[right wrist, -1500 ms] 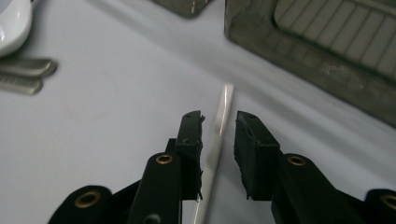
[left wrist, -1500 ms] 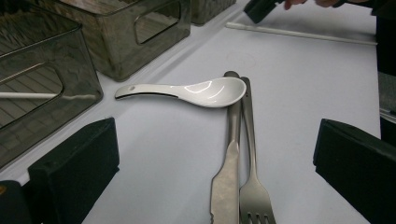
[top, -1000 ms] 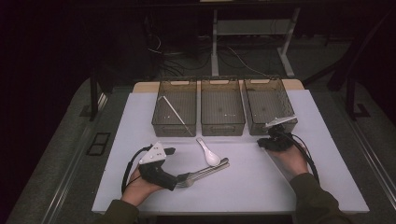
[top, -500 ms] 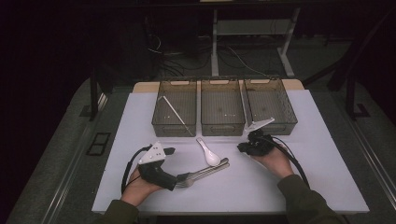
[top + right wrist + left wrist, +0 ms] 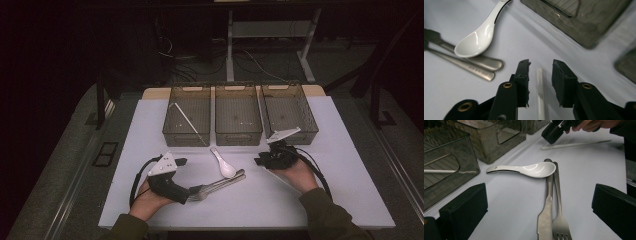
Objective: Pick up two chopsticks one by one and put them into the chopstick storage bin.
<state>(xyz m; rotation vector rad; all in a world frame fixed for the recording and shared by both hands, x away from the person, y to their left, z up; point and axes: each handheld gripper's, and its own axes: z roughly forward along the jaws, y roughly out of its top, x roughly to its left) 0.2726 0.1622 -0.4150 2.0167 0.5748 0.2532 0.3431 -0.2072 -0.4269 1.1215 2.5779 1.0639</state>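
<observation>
White chopstick lies flat on the white surface, long axis running straight along the right claw, one end pointing out past the fingertips toward the bins. It sits in the gap between the two jaws, jaws set narrow but not closed on it; looks like daylight on both sides, though blur near the left pad makes contact hard to rule out. In the left gripper view the same chopstick lies just under the right claw.

Left claw is wide open, nothing held, jaws straddling the tine end of a steel fork and a knife lying side by side. White ceramic spoon rests with its bowl across their handles, handle aimed at the bins.

Faint stamped lettering on one handle; unreadable.

Three smoky bins in a row behind; the left bin holds a second white stick, lying diagonally.
</observation>
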